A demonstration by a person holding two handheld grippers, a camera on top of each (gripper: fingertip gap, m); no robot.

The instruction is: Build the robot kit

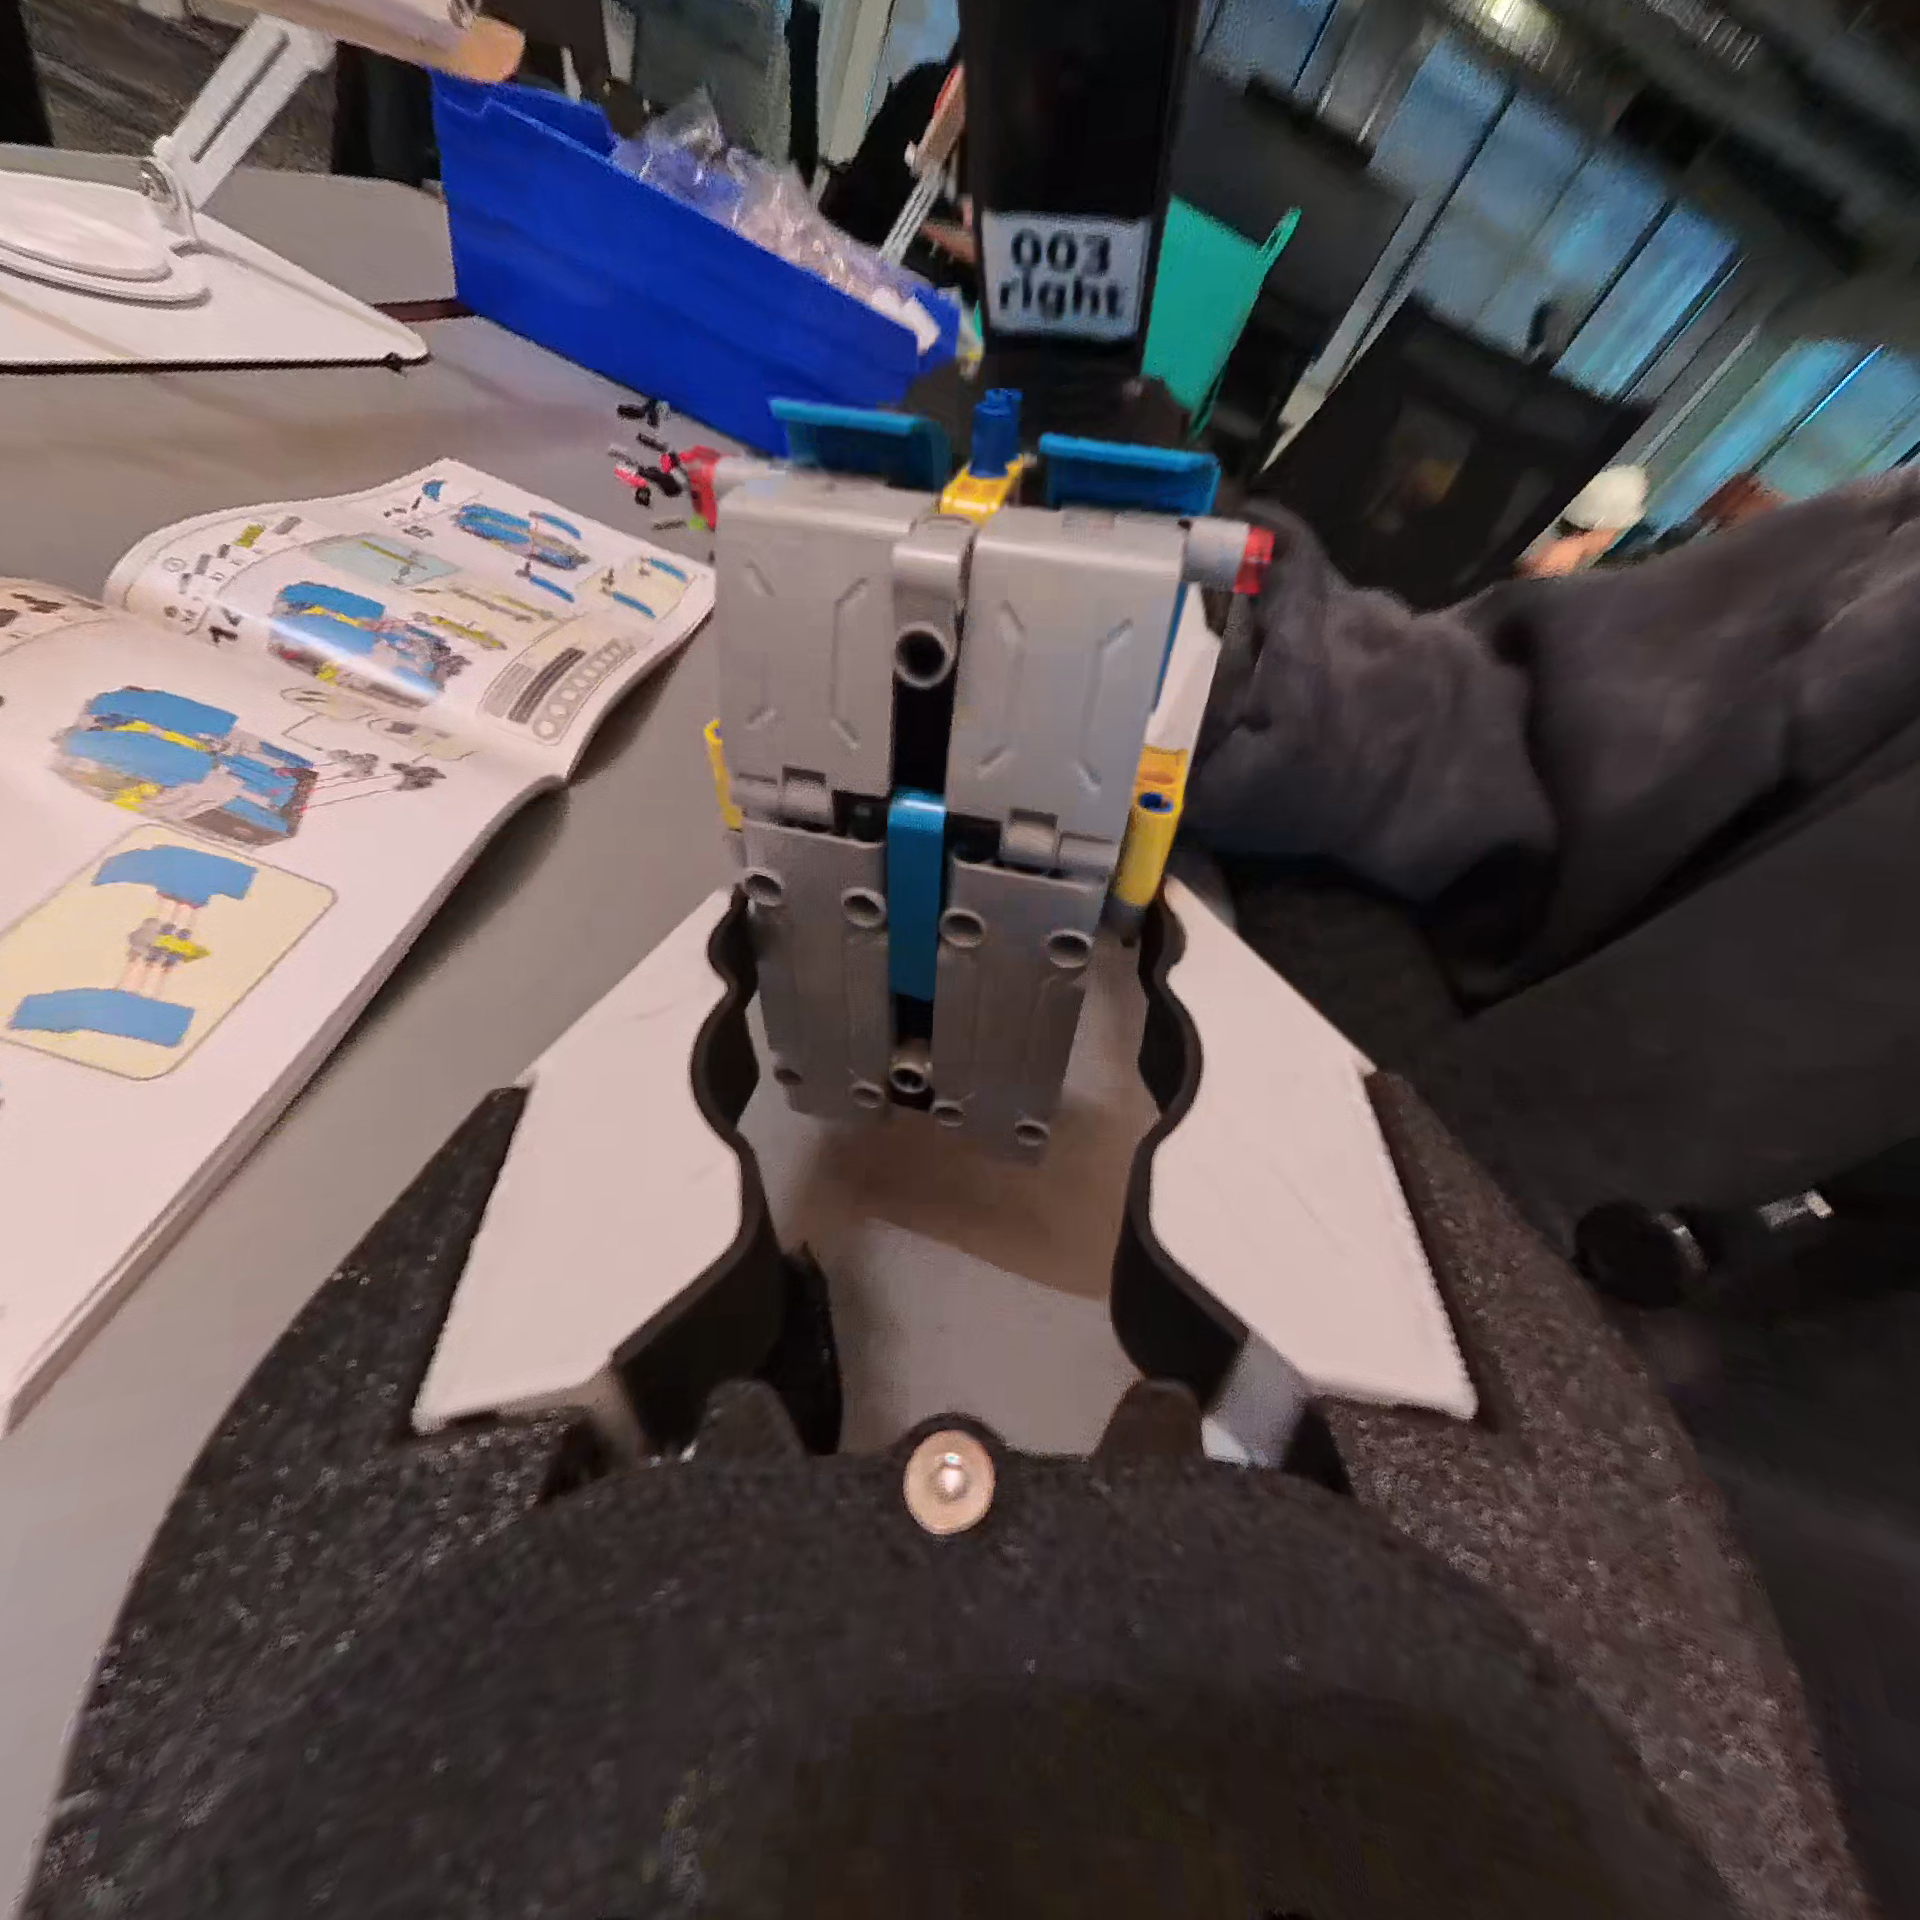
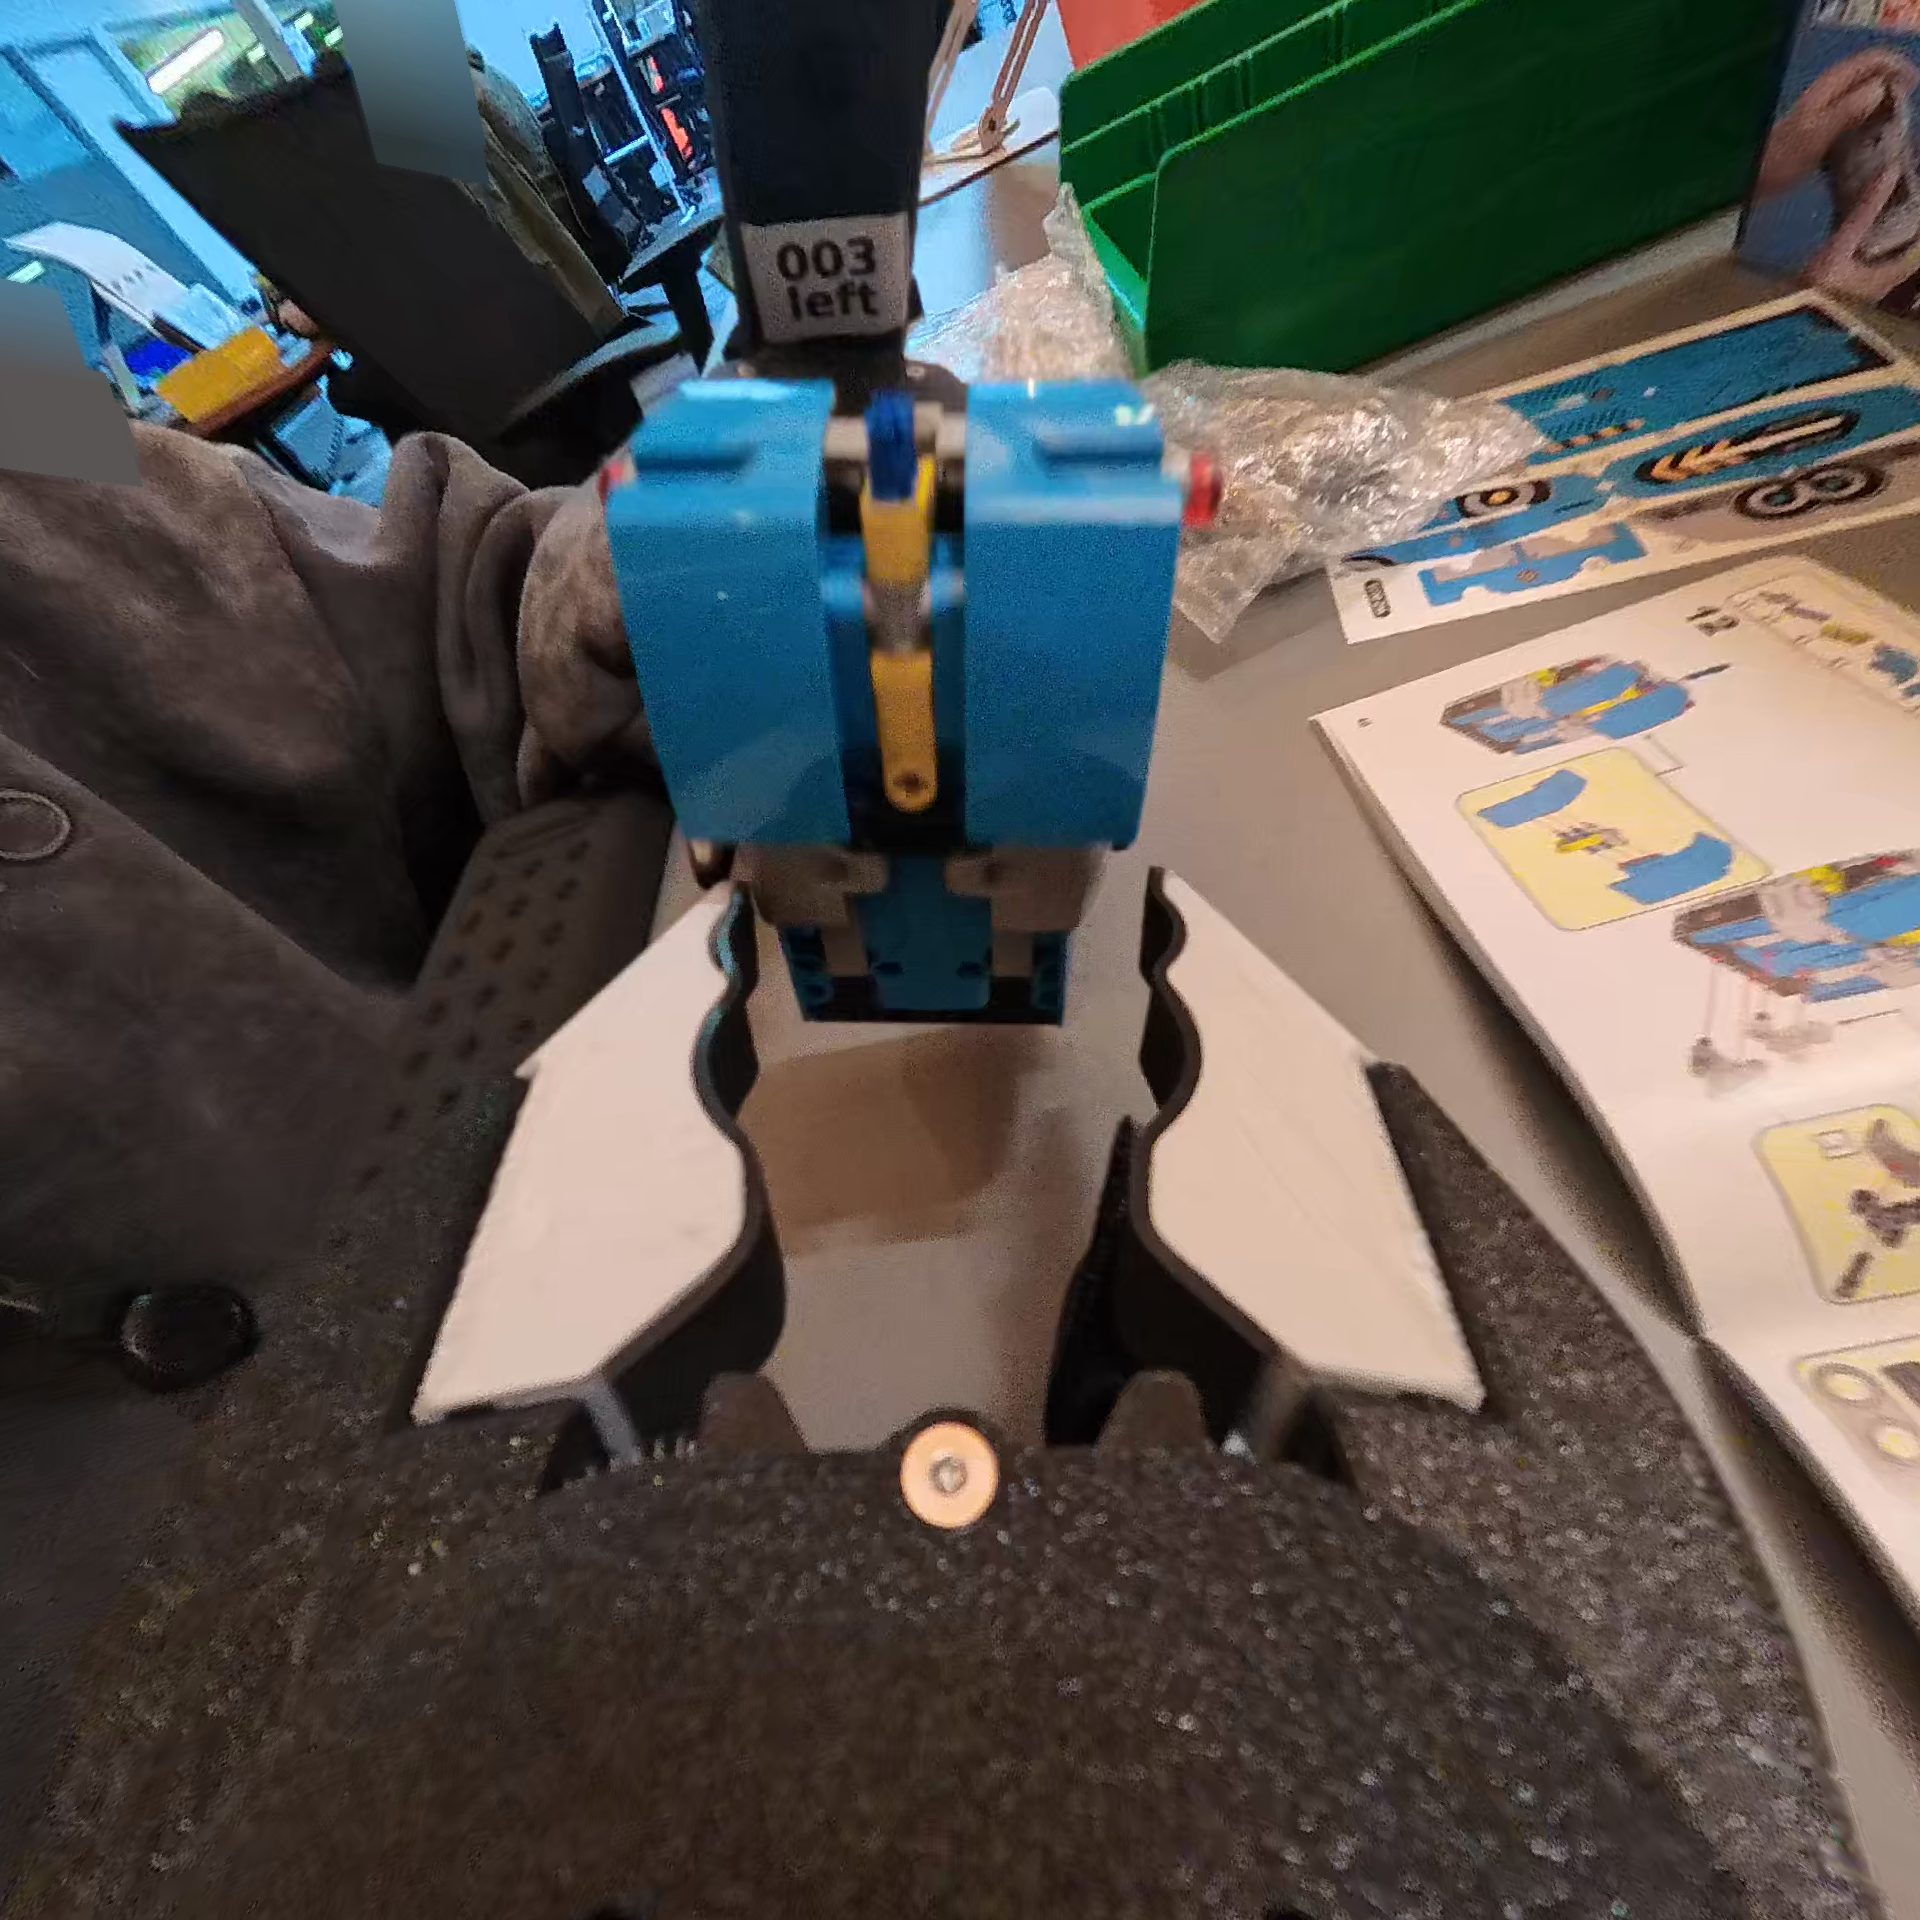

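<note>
Left gripper [image 1: 940,935] jaws clamp the grey end of a brick model [image 1: 956,727]; right gripper [image 2: 940,935] jaws clamp its blue end [image 2: 894,623]. The 2 grippers face each other, model held between them above the grey surface [image 1: 582,914], near its edge. Open instruction booklet [image 1: 312,727] lies just beside, blue bin [image 1: 644,270] behind, green bin [image 2: 1403,177] and crumpled plastic bags [image 2: 1320,457] nearby. Dark garment [image 2: 260,675] beyond the edge.

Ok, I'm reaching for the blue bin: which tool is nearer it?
Right. The right tool is at the brick model's end toward the blue bin; the left tool is at the opposite end, farther off.
</note>
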